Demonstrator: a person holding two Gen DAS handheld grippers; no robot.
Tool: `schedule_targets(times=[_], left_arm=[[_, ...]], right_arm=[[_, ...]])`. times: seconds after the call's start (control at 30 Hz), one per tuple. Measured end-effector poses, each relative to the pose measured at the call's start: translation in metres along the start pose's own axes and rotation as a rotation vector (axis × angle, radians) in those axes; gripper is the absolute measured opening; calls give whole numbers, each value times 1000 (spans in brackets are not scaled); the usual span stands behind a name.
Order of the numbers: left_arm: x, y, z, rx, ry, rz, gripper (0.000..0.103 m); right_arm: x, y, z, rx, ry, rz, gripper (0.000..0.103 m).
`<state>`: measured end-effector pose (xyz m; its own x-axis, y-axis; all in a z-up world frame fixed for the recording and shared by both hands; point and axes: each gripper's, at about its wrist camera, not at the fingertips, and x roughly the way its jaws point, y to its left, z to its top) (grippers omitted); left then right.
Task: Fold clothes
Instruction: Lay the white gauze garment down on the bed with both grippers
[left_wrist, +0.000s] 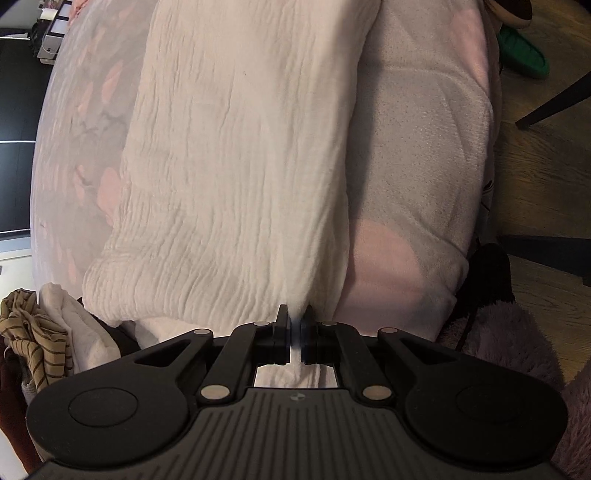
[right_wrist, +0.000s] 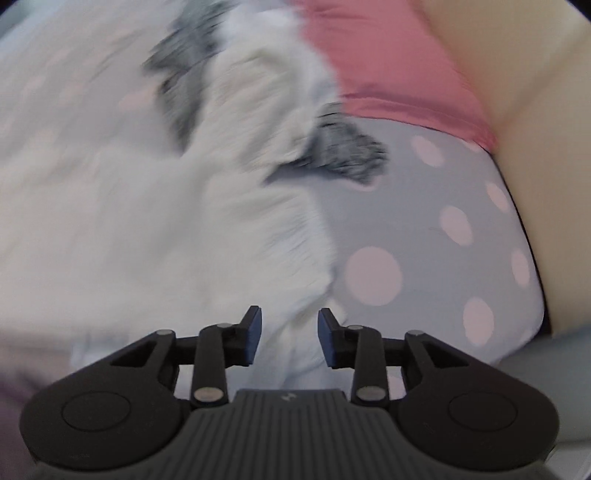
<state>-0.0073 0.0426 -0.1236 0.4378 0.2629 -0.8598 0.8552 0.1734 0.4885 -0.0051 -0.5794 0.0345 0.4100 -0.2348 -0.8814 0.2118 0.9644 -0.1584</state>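
Left fingers (left_wrist: 295, 325) pinch the white garment's (left_wrist: 236, 166) near edge; right fingers (right_wrist: 290, 325) gape over its blurred hem.

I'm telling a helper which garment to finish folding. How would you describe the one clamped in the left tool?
Start at the bed with the grey sheet printed in pink. Along its middle lies a long cream garment, its near edge pinched in the left tool. Its crinkled, ribbed weave sets it apart from the smooth pale-pink cloth beside it.

L gripper (left_wrist: 295, 325) angled down, jaws pinched together on white cloth (left_wrist: 236, 166); R gripper (right_wrist: 290, 332) angled down, jaws apart.
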Motion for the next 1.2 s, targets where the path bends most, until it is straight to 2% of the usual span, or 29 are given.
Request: schedule_targets(times=[0.1,0.2,0.27,0.37,0.4,0.43,0.47,0.53,0.63,0.7,0.83,0.97,1.03,1.13,1.2], left_arm=[[0,2,2,-10,15,-12,3],[1,1,7,-9,40,-14,3],[0,1,9,-5,53,-16,3],[-2,3,11,-13,71,-28,3],[-4,4,11,-19,77,-34,3],[-6,6,12,-29,82,-40,3],[-7,8,11,-37,86,-45,3],[-11,11,10,-53,94,-53,2],[-18,10,7,-56,106,-71,2],[-19,6,8,-42,108,-72,2],[-20,-1,10,-12,111,-73,2],[-29,-3,9,-46,101,-60,2],[-34,-6,7,-72,91,-47,2],[-43,-11,4,-121,61,-25,2],[-49,-13,1,-146,41,-17,3]], right_arm=[[17,-33,8,253,-34,44,39],[43,-52,6,428,-24,89,42],[60,-63,3,526,-28,111,49],[80,-74,-9,666,-32,196,48],[85,-76,-13,701,-35,226,44],[84,-74,-14,695,-45,239,27],[83,-72,-16,688,-56,251,4],[75,-70,-17,669,-82,224,4],[52,-89,-26,756,-82,155,3],[42,-98,-30,760,-80,130,3],[64,-95,-43,751,-3,97,3],[84,-84,-51,740,28,65,4],[82,-80,-47,701,34,40,13],[67,-70,-35,580,27,-28,42],[51,-60,-22,497,3,-54,42]])
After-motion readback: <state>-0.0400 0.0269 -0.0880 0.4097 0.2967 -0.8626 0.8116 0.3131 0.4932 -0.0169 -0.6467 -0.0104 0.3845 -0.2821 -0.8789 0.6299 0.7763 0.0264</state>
